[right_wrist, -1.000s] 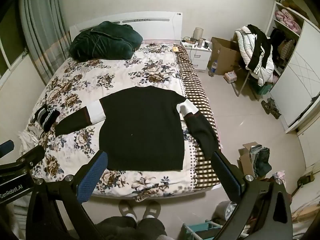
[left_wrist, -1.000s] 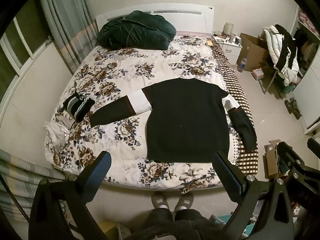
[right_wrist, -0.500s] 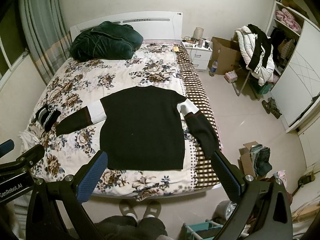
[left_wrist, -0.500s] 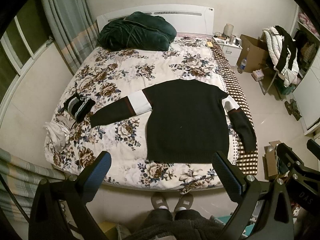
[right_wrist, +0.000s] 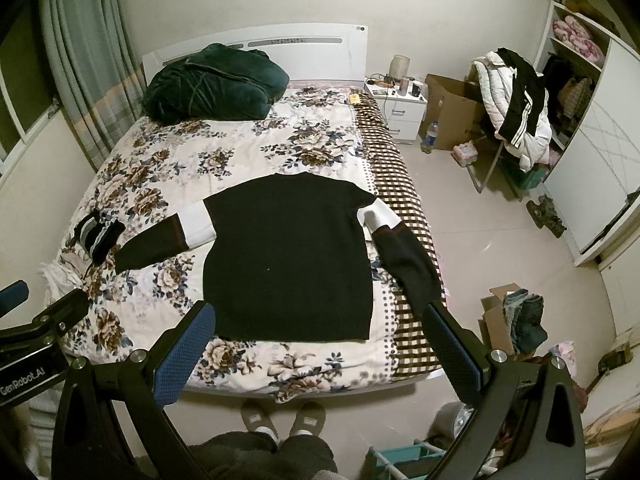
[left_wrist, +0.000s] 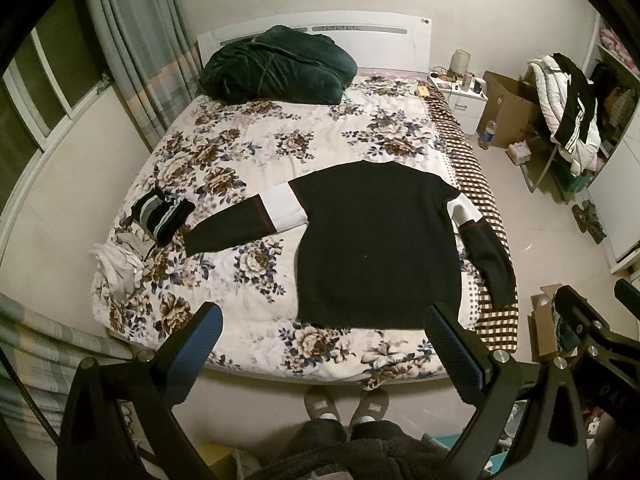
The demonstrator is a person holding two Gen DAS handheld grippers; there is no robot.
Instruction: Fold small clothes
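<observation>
One sweater (left_wrist: pixel 376 244) lies flat near the foot of my bed (left_wrist: pixel 256 152), knit, black, a white band on each of its two sleeves. My two tongs, left (left_wrist: pixel 322 330) and right (right_wrist: pixel 318 330), both hang spread wide and empty above the bed's foot. Beside the left cuff sits one striped folded bundle (left_wrist: pixel 162 216). Only the right view shows the box of jeans (right_wrist: pixel 520 322); the left view shows the window (left_wrist: pixel 36 92) better.
</observation>
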